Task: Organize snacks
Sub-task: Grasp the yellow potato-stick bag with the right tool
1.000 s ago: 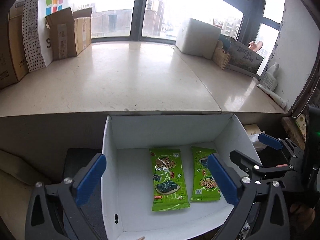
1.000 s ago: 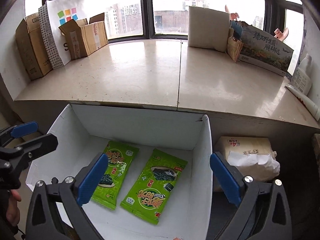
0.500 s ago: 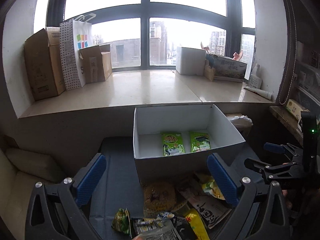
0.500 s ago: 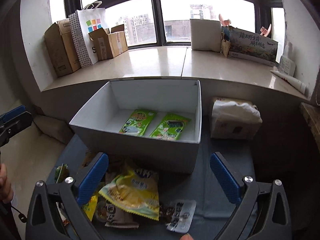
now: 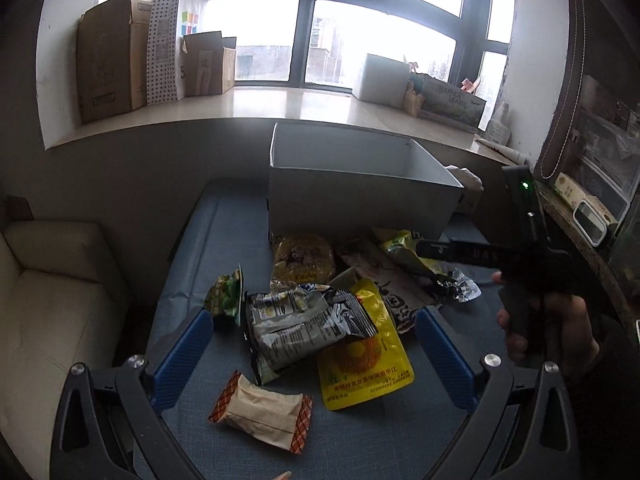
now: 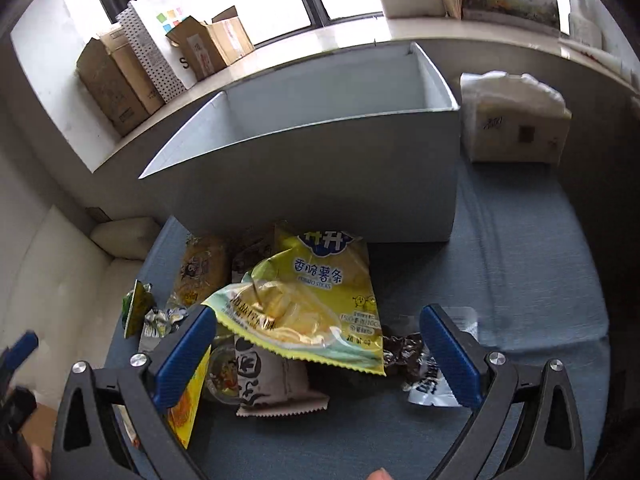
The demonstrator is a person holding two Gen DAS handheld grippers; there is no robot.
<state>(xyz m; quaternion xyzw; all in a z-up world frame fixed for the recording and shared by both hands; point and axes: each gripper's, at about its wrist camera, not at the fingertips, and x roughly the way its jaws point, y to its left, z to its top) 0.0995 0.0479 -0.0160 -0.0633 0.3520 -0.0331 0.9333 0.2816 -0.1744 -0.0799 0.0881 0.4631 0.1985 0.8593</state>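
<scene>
One white box (image 5: 360, 196), two grippers (image 5: 316, 344)

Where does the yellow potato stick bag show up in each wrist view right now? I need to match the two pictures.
Left wrist view: the yellow potato stick bag lies right of centre, just in front of the white box, partly hidden behind the right tongs.
Right wrist view: the bag is at centre, on top of the snack pile, between the open tongs' blue fingers.
Shared landmark: the white box stands directly behind the pile in both.
</scene>
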